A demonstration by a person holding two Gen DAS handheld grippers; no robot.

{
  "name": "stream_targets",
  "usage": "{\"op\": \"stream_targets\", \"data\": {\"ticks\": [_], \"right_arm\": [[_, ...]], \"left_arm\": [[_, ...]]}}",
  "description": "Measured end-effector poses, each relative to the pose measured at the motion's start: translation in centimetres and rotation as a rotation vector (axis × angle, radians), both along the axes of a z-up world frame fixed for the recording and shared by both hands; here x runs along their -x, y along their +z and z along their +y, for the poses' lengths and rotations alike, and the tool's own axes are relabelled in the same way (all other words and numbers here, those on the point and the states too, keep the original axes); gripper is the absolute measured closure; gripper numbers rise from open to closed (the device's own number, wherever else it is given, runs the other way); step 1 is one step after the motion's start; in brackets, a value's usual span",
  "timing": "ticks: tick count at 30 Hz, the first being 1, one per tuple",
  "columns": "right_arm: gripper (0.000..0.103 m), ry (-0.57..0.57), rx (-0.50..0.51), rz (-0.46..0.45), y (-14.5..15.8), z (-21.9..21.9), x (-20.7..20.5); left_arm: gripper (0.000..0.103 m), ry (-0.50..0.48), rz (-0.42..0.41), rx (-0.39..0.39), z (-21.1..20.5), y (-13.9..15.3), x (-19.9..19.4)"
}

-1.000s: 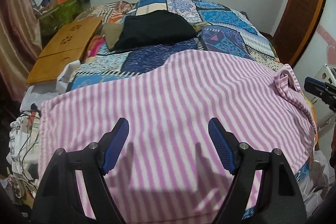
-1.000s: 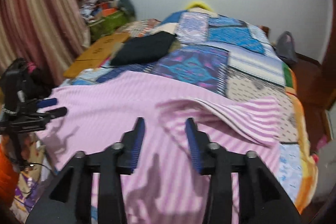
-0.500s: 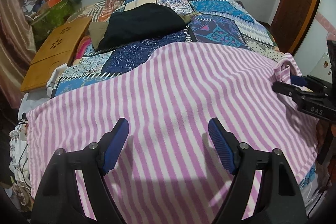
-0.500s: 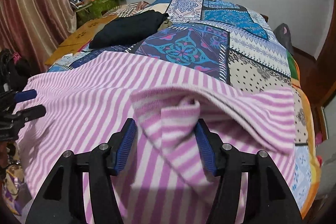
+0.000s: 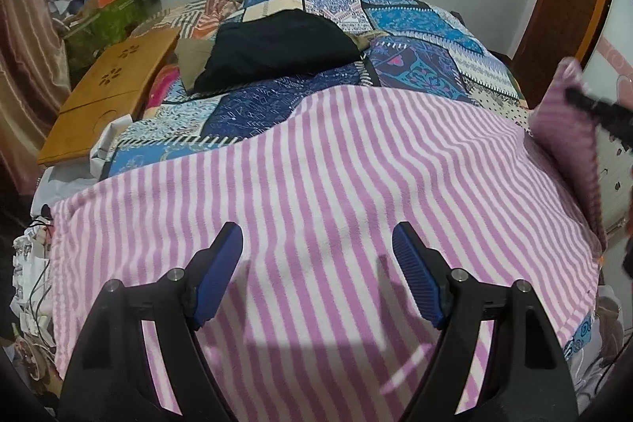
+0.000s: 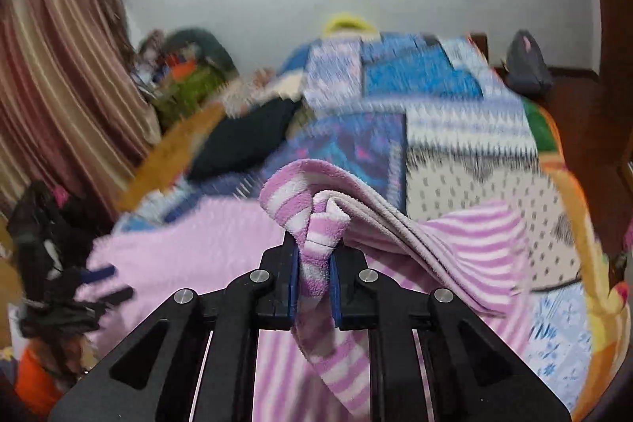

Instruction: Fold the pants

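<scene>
R gripper [image 6: 312, 275] clamped on striped pants [image 5: 336, 192] right corner, lifted; rest spreads leftward. L gripper [image 5: 316, 271] open, hovering near edge.

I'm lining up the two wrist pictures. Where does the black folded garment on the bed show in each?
Left wrist: black garment upper centre, beyond the striped pants.
Right wrist: black garment left of centre, blurred.
Shared landmark: wooden lap desk, just left of it in both.
</scene>
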State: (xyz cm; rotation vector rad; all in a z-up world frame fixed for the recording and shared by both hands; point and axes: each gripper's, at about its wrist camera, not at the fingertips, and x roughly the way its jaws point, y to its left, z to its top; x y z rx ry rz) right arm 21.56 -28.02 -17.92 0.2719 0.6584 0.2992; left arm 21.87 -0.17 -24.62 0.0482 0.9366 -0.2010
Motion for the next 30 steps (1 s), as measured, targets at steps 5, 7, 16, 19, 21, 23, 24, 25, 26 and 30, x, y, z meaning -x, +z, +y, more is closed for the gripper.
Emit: {"op": "stream_targets", "data": {"ticks": [5,7,16,19,21,23,24,25,26,30], "right_arm": [[0.092,0.072,-0.024,-0.122,5.8,1.0,3.0],[0.092,0.125,-0.018,-0.148,7.2,2.1,4.0],[0.092,0.446,0.109,0.004,2.1,13.2,6.5],[0.091,0.491,0.114,0.116,-2.8,15.4,6.3],[0.09,0.49,0.133,0.155,-4.9,16.0,6.2],[0.088,0.48,0.11,0.166,-6.0,15.8,6.2],[0.088,0.473,0.092,0.171,-5.9,15.5,6.1],[0.086,0.473,0.084,0.183,-5.7,15.3,5.9],[0.083,0.476,0.074,0.196,-5.3,14.9,5.8],[0.076,0.46,0.087,0.195,-3.6,12.7,5.5]], "left_arm": [[0.025,0.014,-0.03,0.008,1.0,1.2,1.4],[0.025,0.024,-0.038,0.009,1.5,1.6,1.9],[0.025,0.073,-0.062,0.007,3.6,2.9,4.4],[0.025,0.081,-0.069,0.0,4.2,3.4,5.4],[0.025,0.083,-0.069,-0.006,4.4,3.6,5.9],[0.025,0.083,-0.067,-0.009,4.6,3.7,6.3],[0.025,0.083,-0.065,-0.01,4.5,3.7,6.4],[0.025,0.082,-0.063,-0.01,4.5,3.8,6.4],[0.025,0.08,-0.062,-0.008,4.3,3.8,6.5],[0.025,0.059,-0.071,-0.004,3.0,4.2,6.1]]}}
